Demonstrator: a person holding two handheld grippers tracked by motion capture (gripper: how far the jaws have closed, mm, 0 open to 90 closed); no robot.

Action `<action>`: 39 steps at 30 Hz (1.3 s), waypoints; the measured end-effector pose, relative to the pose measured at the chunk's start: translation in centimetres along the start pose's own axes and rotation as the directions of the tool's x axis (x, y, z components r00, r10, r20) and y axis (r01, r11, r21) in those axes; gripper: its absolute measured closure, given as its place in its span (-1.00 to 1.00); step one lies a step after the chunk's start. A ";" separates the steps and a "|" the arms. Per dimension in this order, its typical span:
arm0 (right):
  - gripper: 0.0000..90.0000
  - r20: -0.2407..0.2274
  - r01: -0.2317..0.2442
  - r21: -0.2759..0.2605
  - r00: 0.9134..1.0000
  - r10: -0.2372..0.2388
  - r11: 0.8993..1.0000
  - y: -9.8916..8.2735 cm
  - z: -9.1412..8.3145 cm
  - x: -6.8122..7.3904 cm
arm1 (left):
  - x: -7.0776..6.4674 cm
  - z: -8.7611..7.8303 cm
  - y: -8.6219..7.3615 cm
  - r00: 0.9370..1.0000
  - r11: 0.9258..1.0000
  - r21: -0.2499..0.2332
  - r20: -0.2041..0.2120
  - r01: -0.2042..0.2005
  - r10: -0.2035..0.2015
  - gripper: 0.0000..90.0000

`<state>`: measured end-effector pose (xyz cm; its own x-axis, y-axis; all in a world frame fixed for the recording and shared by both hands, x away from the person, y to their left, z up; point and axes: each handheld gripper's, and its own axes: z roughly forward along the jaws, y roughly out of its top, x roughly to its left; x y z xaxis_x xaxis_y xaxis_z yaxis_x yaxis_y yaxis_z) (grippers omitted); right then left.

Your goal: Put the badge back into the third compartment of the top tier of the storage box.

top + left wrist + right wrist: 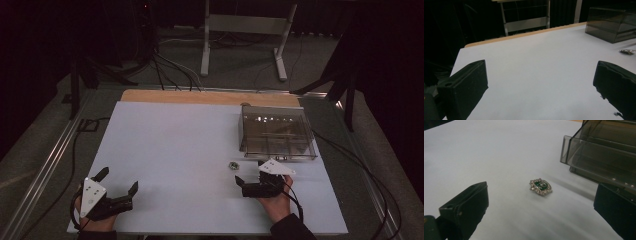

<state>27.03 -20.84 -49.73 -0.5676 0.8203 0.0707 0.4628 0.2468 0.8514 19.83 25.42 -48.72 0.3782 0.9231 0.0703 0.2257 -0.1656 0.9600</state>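
**Right gripper lined up on brooch, pick pending**

Left gripper [119, 183]: jaws spread wide, nothing between them, resting near the table's [175, 150] front-left corner. Plays no part in this step, by my reading.

Right gripper [248, 185]: near the front edge, right of centre, jaws apart and empty. In the right gripper view the brooch [540, 187] lies flat on the table just ahead of the jaws, between their lines, apart from both.

Brooch: small, green centre with a ring of clear stones, low profile. It sits just off the front-left corner of the box [276, 131], not touching it.

Box: smoked clear plastic, at the table's right side toward the far edge.

Notes for the pick:
- Advance low, jaw tips almost skimming the table; the piece is thin and a high close will miss.
- Keep it centred so both jaws meet the rim together.
- Close slowly. The stone edge is uneven and could flip or skid.
- Watch the right jaw against the box wall.
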 end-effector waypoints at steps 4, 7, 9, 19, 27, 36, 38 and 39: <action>-1.00 -0.002 -0.004 0.002 1.000 0.004 1.000 0.0 0.4 0.1 | 0.0 0.0 0.0 1.000 1.000 0.000 0.002 0.001 -0.001 -0.99; -1.00 -0.003 0.000 0.007 1.000 0.000 1.000 0.1 0.9 0.3 | 0.0 0.0 0.0 1.000 1.000 -0.001 0.004 0.000 0.000 -0.99; -1.00 -0.003 -0.002 0.008 1.000 0.002 1.000 0.1 1.0 0.4 | 0.0 0.0 0.0 1.000 1.000 -0.001 0.004 0.001 -0.001 -0.99; -1.00 0.000 0.006 0.018 1.000 -0.006 1.000 0.5 2.5 0.9 | 0.0 0.2 0.0 1.000 1.000 0.001 0.008 -0.002 0.002 -0.99; -1.00 0.003 -0.001 0.043 1.000 0.001 0.999 0.5 3.4 0.8 | 0.0 0.2 0.0 1.000 1.000 0.003 0.006 -0.007 0.007 -0.99; -0.99 0.017 0.001 0.066 1.000 -0.002 0.998 0.6 4.0 0.7 | -0.1 0.3 0.0 1.000 1.000 0.009 0.009 -0.015 0.015 -0.99; -0.99 0.018 0.006 0.071 1.000 -0.007 0.997 0.6 4.2 0.8 | -0.1 0.4 -0.1 1.000 1.000 0.009 0.009 -0.015 0.015 -0.99; -0.99 0.020 0.006 0.072 1.000 -0.008 0.997 0.6 4.3 0.8 | -0.1 0.4 -0.1 1.000 1.000 0.012 0.010 -0.015 0.015 -0.99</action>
<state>29.77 -17.85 -51.41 -0.5577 0.8283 0.0539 0.5069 0.2883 0.8124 20.12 25.18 -48.89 0.3901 0.9171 0.0822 0.2309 -0.1838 0.9555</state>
